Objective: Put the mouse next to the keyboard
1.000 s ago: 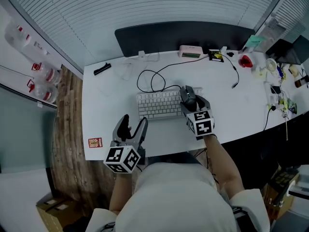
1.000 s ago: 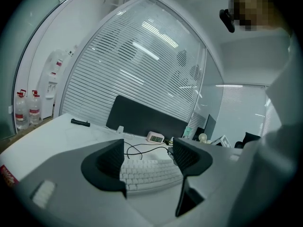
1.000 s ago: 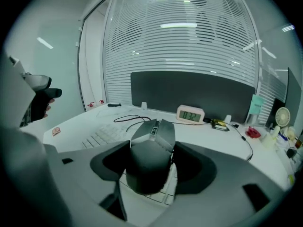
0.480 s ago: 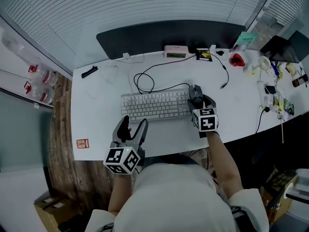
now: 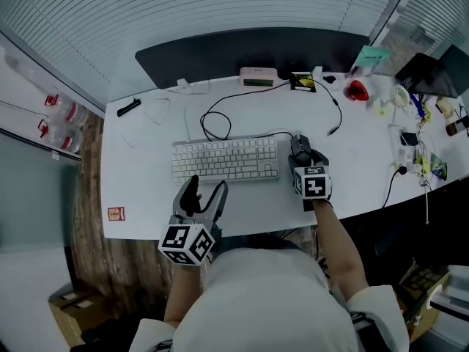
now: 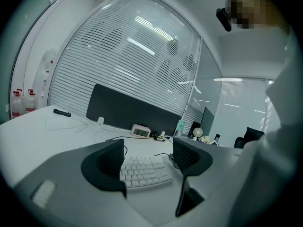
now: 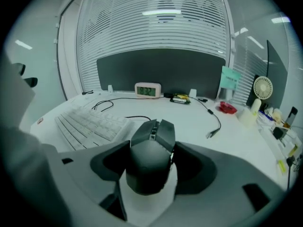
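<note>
The white keyboard [image 5: 225, 160] lies in the middle of the white desk [image 5: 139, 174], its cable looping behind it. The dark mouse [image 5: 299, 147] is just off the keyboard's right end, and my right gripper [image 5: 301, 155] is shut on its sides. In the right gripper view the mouse [image 7: 150, 155] fills the gap between the jaws, low over the desk, with the keyboard [image 7: 90, 123] to its left. I cannot tell whether the mouse touches the desk. My left gripper [image 5: 205, 195] stands open and empty at the desk's front edge, below the keyboard [image 6: 144, 171].
A dark divider panel [image 5: 249, 50] lines the back edge, with a small clock [image 5: 258, 76] before it. A loose black cable [image 5: 333, 116], a red object [image 5: 356, 91] and a small fan [image 5: 402, 94] lie to the right. A black pen [image 5: 128, 107] lies at the far left.
My right gripper has carried the mouse from over the keyboard's right end to the desk space just right of it, and lower. The left gripper has shifted a little along the front edge.
</note>
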`<state>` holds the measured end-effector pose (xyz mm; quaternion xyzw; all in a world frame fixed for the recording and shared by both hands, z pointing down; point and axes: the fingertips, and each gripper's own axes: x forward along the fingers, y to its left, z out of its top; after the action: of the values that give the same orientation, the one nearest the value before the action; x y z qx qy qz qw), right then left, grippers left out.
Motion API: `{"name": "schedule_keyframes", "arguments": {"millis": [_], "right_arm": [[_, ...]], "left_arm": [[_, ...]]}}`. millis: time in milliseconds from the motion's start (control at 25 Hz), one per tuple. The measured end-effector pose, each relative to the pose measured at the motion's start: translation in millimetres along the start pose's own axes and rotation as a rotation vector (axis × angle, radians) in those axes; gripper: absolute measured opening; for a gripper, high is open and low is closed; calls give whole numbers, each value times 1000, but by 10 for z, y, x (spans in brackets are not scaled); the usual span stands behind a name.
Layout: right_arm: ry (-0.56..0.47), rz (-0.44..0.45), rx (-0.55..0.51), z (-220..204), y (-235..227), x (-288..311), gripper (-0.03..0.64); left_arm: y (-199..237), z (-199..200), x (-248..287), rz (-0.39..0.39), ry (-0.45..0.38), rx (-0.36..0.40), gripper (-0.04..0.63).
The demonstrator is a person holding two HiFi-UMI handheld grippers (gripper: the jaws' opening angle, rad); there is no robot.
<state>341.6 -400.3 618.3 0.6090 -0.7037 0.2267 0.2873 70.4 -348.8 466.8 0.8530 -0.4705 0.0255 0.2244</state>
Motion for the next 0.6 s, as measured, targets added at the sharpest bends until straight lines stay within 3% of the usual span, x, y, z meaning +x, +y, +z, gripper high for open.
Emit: {"name": "schedule_keyframes", "arguments": {"millis": [600], "right_arm": [[52, 65, 30, -335, -62, 110, 296]], "left_arm": [[-231, -258, -90, 66, 16, -16, 325]]}}
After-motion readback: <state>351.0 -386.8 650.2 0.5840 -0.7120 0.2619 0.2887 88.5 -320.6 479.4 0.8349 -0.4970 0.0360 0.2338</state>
